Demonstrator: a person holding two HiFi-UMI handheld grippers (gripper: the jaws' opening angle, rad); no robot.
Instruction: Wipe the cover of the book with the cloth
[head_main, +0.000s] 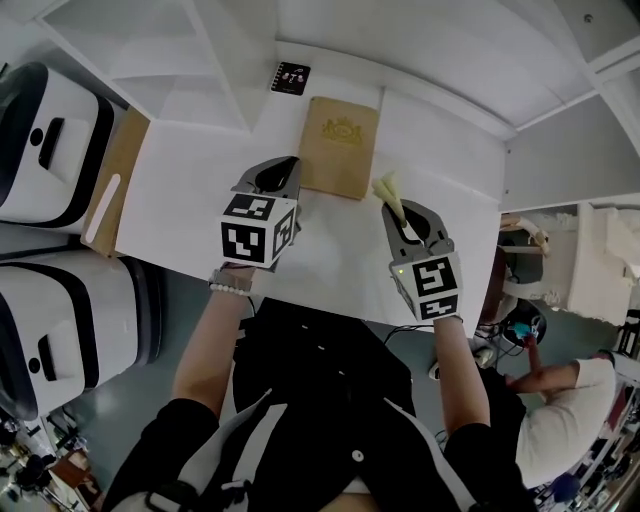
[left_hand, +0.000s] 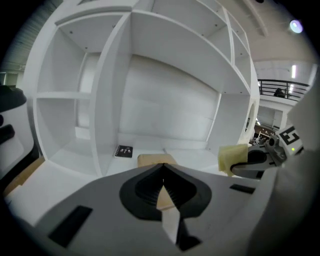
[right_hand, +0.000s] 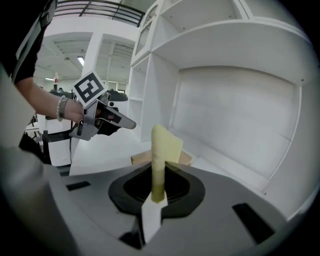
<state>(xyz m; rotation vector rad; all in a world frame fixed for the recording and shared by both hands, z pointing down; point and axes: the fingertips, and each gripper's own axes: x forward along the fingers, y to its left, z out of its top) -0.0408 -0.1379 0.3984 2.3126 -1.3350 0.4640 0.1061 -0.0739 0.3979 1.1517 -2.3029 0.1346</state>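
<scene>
A tan book with a gold emblem lies flat on the white table, at the back of it. My left gripper hovers just left of the book's near corner, shut with nothing between its jaws. In the left gripper view the shut tips point at the book. My right gripper is to the right of the book, shut on a folded yellow cloth. The cloth sticks up out of the right gripper. Both grippers hang above the table.
A small black notebook lies behind the book, near the white shelf unit. White machines and a wooden board stand off the table's left end. A person sits at the lower right.
</scene>
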